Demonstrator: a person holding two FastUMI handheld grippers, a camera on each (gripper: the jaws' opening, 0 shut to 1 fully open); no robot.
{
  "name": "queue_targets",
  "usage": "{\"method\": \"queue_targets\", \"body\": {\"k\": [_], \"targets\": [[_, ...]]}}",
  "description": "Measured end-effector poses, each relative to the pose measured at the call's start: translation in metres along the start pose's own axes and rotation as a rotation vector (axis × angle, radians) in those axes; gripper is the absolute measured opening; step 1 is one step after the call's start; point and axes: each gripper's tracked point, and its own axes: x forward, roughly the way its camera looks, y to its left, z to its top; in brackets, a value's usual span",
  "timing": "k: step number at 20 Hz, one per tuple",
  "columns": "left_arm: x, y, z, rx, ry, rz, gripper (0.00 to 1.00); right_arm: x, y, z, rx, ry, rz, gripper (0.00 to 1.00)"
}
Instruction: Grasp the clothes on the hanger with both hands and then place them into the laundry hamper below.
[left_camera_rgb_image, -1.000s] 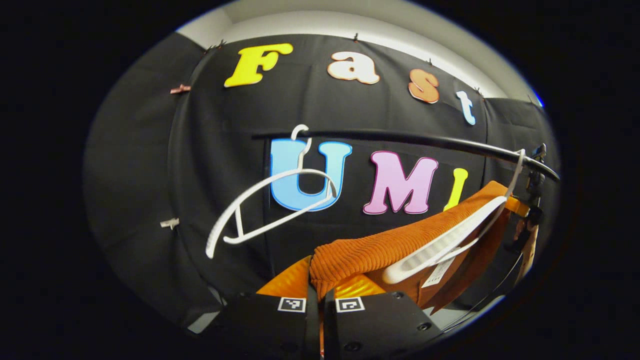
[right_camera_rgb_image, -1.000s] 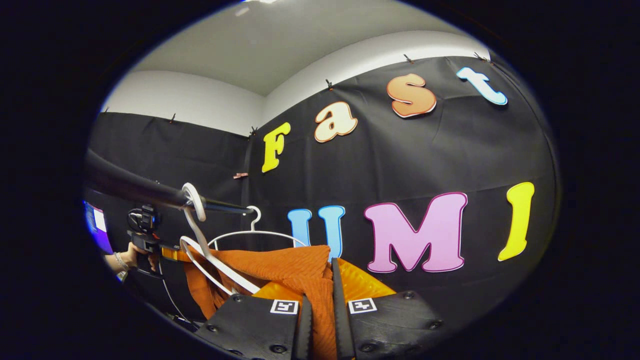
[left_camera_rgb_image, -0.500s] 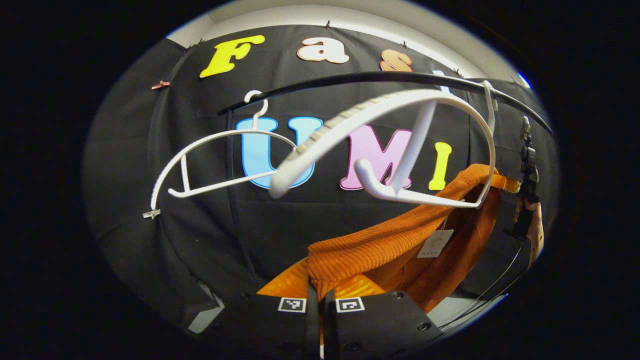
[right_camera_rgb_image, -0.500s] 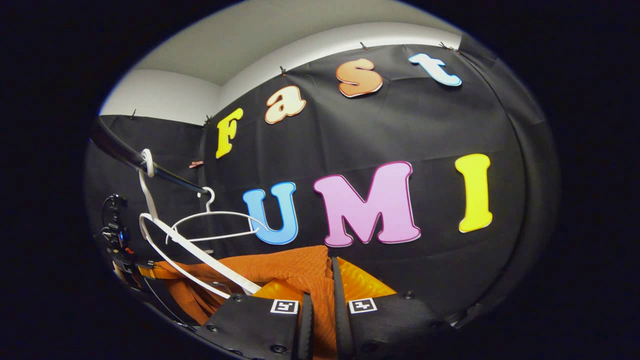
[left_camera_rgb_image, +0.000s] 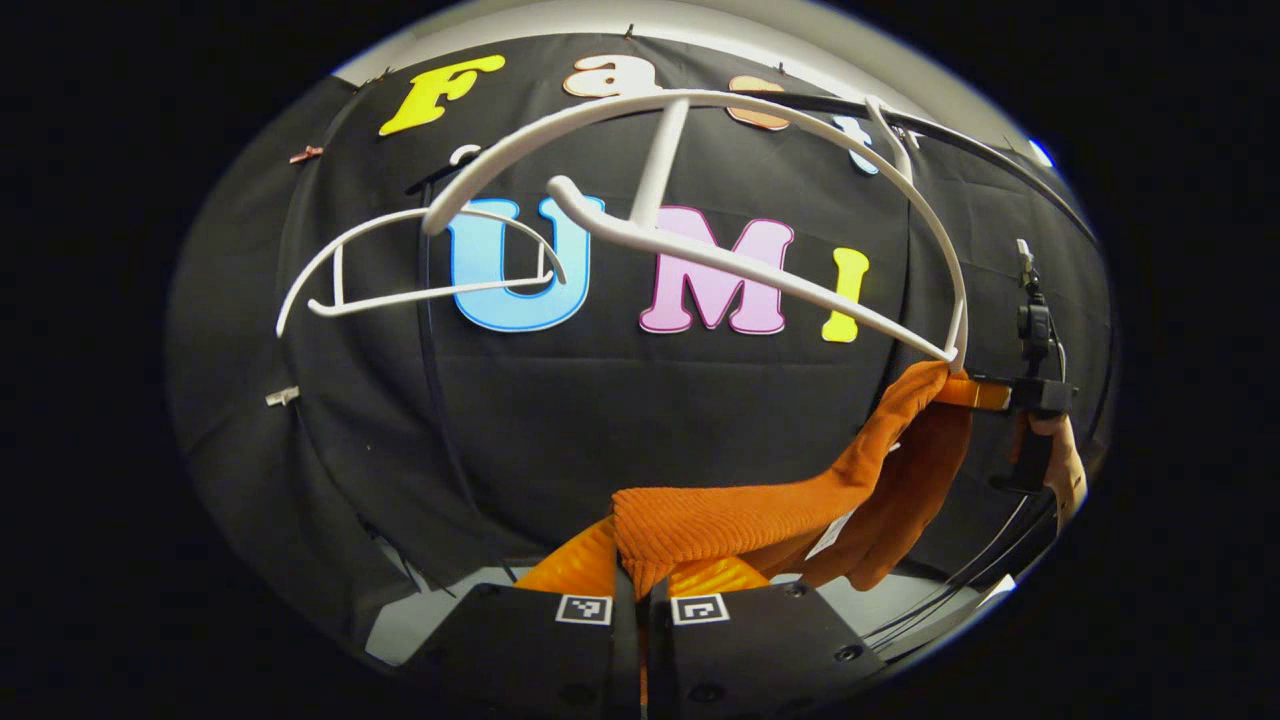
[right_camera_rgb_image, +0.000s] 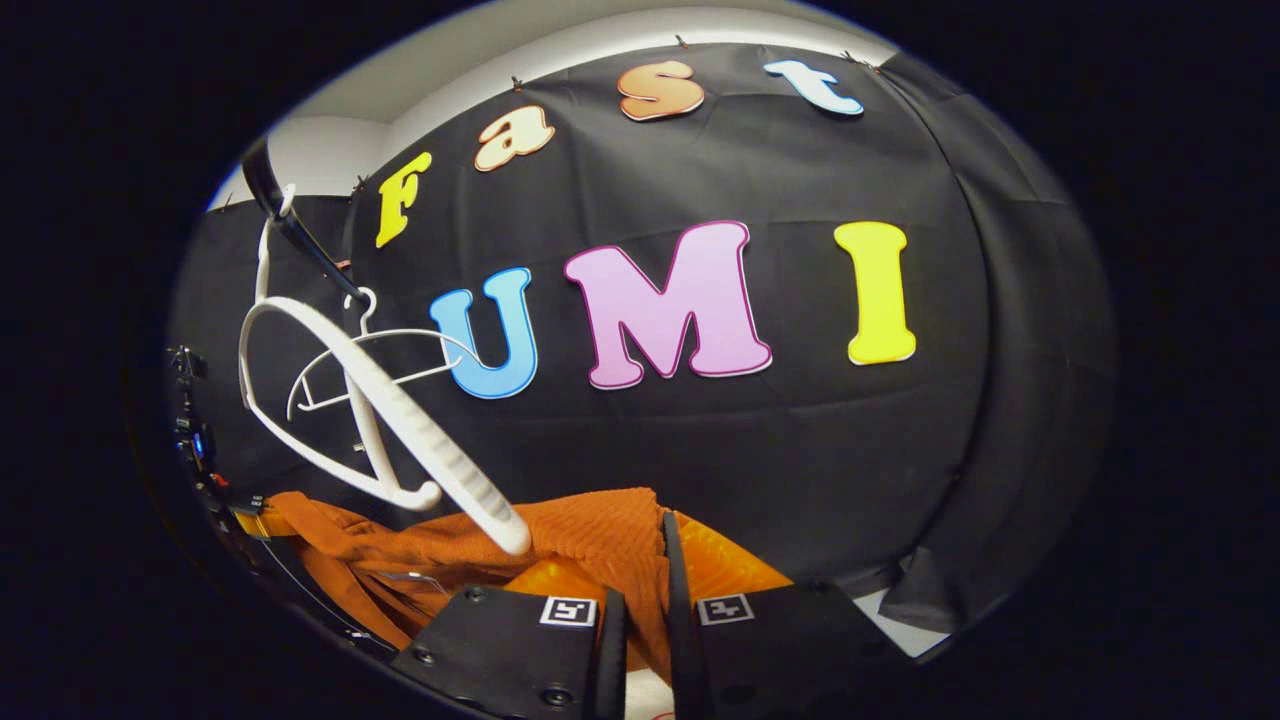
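Observation:
An orange ribbed garment (left_camera_rgb_image: 740, 520) hangs stretched between both grippers, off the hangers. In the left gripper view my left gripper (left_camera_rgb_image: 640, 575) is shut on one end of it. The cloth runs up and right to my right gripper (left_camera_rgb_image: 985, 393), held by a hand (left_camera_rgb_image: 1065, 470). In the right gripper view my right gripper (right_camera_rgb_image: 640, 590) is shut on the garment (right_camera_rgb_image: 590, 525), which trails left to the left gripper (right_camera_rgb_image: 245, 512). A bare white hanger (left_camera_rgb_image: 700, 250) swings on the black rail (left_camera_rgb_image: 1010, 165) above the cloth, tilted, also visible as the near hanger (right_camera_rgb_image: 400, 420).
A second empty white hanger (left_camera_rgb_image: 400, 260) hangs farther along the rail, seen small as the far hanger (right_camera_rgb_image: 370, 350) under the rail (right_camera_rgb_image: 300, 235). A black cable (left_camera_rgb_image: 440, 420) runs down the booth wall. A pale floor strip (left_camera_rgb_image: 420, 620) shows at the wall's foot.
Both grippers have come down with the garment. It has slid off the near hanger, which now swings bare above it. The cloth sags lower between the grippers.

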Motion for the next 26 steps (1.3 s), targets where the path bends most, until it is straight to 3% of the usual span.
{"method": "queue_targets", "body": {"k": [1, 9, 11, 14, 16, 17, 19, 20, 21, 22, 26], "targets": [[-0.001, -0.004, -0.004, -0.008, 0.006, -0.002, 0.07, -0.006, 0.004, -0.009, -0.003, 0.019, 0.008, 0.22], [-0.003, -0.051, -0.024, -0.016, 0.029, -0.068, 0.07, -0.033, 0.075, -0.064, -0.002, 0.144, 0.162, 0.22], [-0.002, -0.061, -0.025, -0.002, 0.038, -0.080, 0.07, -0.050, 0.084, -0.083, -0.001, 0.175, 0.188, 0.22], [-0.003, -0.070, -0.029, -0.007, 0.040, -0.097, 0.07, -0.040, 0.118, -0.097, 0.024, 0.226, 0.236, 0.22], [0.000, -0.079, -0.036, -0.008, 0.059, -0.108, 0.07, -0.044, 0.136, -0.112, 0.019, 0.266, 0.267, 0.17], [0.001, -0.084, -0.041, -0.002, 0.070, -0.115, 0.07, -0.046, 0.143, -0.121, 0.000, 0.286, 0.277, 0.22], [0.004, -0.096, -0.054, 0.021, 0.097, -0.133, 0.07, -0.048, 0.153, -0.137, -0.033, 0.322, 0.290, 0.17], [0.006, -0.099, -0.059, 0.031, 0.107, -0.130, 0.07, -0.048, 0.156, -0.143, -0.037, 0.335, 0.295, 0.22], [0.009, -0.102, -0.066, 0.035, 0.123, -0.126, 0.07, -0.047, 0.159, -0.150, -0.035, 0.350, 0.296, 0.17], [0.012, -0.104, -0.074, 0.035, 0.143, -0.126, 0.09, -0.047, 0.162, -0.157, -0.040, 0.367, 0.298, 0.22], [0.026, -0.109, -0.096, 0.027, 0.208, -0.122, 0.11, -0.047, 0.148, -0.186, -0.123, 0.465, 0.258, 0.22]]}}
